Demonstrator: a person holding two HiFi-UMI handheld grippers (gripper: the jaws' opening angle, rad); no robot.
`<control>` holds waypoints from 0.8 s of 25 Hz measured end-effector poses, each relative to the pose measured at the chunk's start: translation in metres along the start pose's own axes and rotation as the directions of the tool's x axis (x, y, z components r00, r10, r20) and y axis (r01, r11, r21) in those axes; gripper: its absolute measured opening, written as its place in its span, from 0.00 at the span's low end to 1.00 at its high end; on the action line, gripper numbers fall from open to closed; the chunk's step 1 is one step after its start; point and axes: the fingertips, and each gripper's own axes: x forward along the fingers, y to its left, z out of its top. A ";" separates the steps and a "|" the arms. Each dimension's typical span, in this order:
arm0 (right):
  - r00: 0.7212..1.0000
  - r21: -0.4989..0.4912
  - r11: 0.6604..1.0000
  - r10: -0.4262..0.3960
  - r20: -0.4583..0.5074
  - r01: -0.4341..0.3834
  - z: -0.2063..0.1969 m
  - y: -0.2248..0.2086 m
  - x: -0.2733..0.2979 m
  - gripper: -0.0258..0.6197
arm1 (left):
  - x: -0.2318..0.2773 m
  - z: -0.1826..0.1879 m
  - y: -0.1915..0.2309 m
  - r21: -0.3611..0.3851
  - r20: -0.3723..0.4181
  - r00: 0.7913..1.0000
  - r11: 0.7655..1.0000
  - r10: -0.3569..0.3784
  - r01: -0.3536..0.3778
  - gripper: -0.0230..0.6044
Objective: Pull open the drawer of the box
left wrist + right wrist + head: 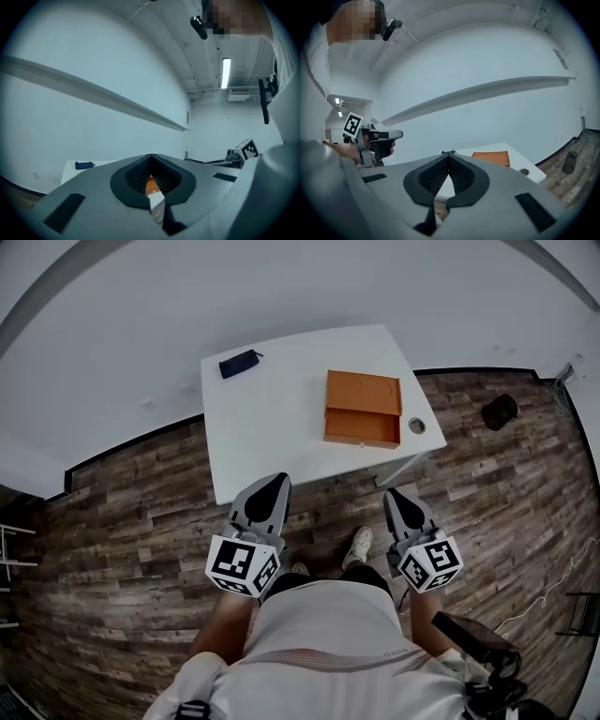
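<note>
Landmark for all positions: white table (272,427).

Task item: orange box (364,392), lying flat on the right half of the table, near its front edge. Its drawer (361,427) faces the table's near side and appears to stand partly drawn out already, with the inside showing as a darker strip. No handle or pull can be made out.

Tools: left gripper (274,482) and right gripper (394,495) are both held off the table's near edge, over the floor and well apart from the box. Each gripper view shows the 2 jaws closed tip to tip with nothing between the pads. Both are empty.

Other items: dark pouch (239,363) at the table's far-left corner; round fitting (416,426) at its near-right corner, just beside the box.

Handling assessment:
- The box looks like stiff card or thin board, so probably light and rigid.
- It will likely slide on the smooth tabletop under a pull, so 1 gripper should steady the body.
- The other should pinch the drawer's front lip at mid-width and draw straight toward the table's near edge.
- Moderate squeeze only, as thin walls may dent.
</note>
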 end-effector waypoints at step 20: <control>0.986 -0.105 0.989 -0.089 0.138 0.104 0.065 -0.028 -0.084 0.04 | 0.008 0.021 -0.088 -0.017 0.040 0.994 0.995 -0.099 0.100 0.05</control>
